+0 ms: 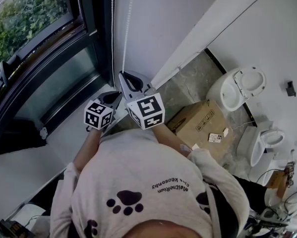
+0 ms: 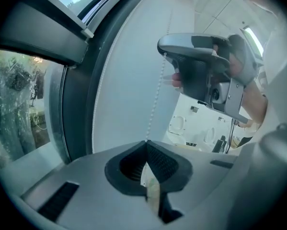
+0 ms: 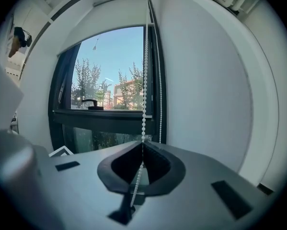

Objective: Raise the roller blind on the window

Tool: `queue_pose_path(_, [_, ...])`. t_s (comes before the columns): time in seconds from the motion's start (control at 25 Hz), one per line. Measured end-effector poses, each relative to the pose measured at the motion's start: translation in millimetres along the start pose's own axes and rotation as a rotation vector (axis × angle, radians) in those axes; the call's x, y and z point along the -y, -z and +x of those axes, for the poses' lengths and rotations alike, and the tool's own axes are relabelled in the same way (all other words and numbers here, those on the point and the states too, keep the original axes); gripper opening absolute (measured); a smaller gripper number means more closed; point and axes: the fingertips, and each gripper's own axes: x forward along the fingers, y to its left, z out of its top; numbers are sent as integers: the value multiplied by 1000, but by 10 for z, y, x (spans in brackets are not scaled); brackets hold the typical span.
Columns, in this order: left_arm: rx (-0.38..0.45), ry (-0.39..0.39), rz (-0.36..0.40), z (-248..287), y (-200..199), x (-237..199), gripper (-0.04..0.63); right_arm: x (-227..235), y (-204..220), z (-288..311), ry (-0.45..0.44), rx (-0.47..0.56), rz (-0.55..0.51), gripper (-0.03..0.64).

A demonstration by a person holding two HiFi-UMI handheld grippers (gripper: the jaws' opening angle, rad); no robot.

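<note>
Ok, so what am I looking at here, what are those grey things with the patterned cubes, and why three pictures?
A person holds two hand-held clamps called grippers; the cubes are part of them. One picture looks down from the person's head; the other two look along each gripper's jaws. The left gripper and the right gripper are both shut on the blind's bead chain beside the window. A cardboard box sits on the floor.

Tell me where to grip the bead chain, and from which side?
Take one strand of the bead chain on its free vertical run, level from the room side. It hangs straight, so shut jaws catch between beads, as the right gripper shows.
</note>
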Motion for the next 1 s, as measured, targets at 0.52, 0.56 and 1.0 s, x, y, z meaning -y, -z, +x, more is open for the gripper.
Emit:
queue_pose_path(0.52, [63,53,47,-158,-174,151,51,19,57,-5,-2,1,18,9])
queue_pose_path(0.56, [81,55,44,-201,-254,160,66,14,55,-3,-3,3,18,9])
queue_pose_path(1.0, [301,-31,82,-835,-1434,172,69,30,59,-23,-4,11,23,9])
